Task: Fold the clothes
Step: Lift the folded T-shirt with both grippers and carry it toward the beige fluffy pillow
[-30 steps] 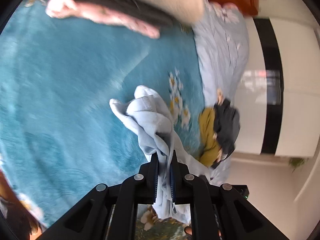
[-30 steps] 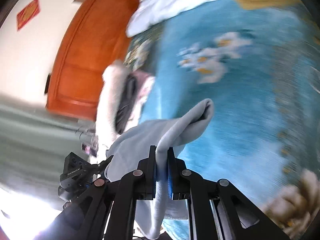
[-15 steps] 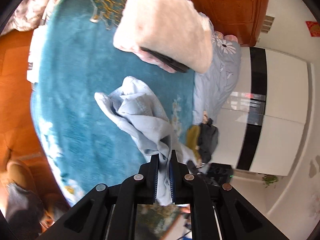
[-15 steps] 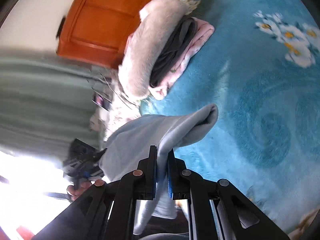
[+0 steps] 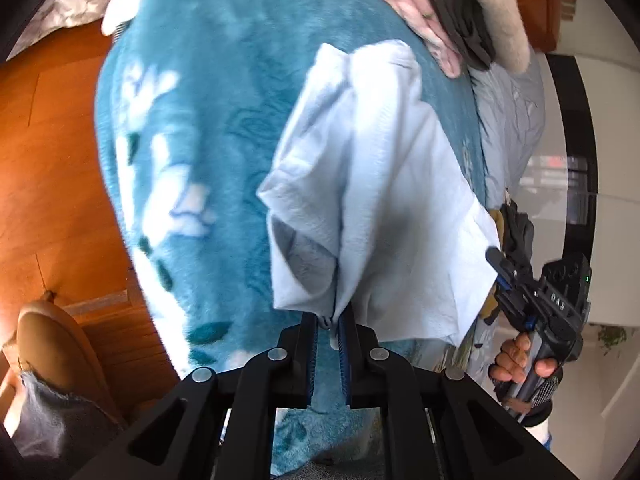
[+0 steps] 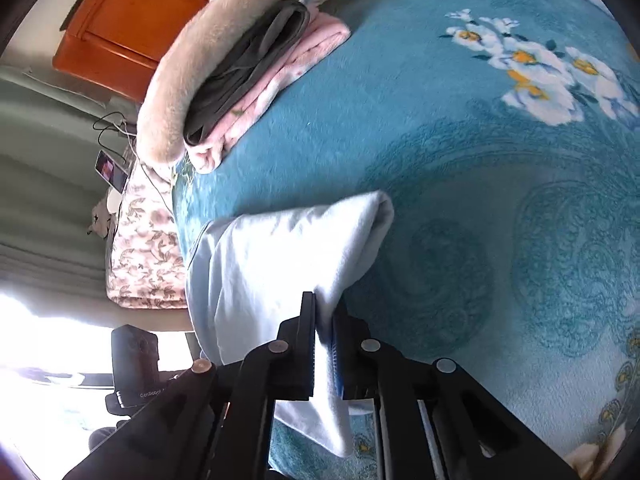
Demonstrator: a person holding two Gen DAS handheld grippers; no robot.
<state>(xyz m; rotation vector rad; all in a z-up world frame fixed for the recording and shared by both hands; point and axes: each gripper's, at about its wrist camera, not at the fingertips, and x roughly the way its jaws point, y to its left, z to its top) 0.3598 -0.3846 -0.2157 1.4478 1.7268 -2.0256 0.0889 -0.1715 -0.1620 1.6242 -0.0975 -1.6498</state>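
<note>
Left gripper (image 5: 329, 322) clamped on pale blue garment (image 5: 376, 184) | right gripper (image 6: 325, 332) likewise, garment airborne, partly doubled | folded stack (image 6: 240, 76) ahead-left | laying flat judged outstanding

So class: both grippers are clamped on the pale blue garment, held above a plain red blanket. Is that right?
Not quite. The blanket is teal with white flowers, not plain red, as the right wrist view shows. Both the left gripper and right gripper do clamp the pale blue garment.
</note>
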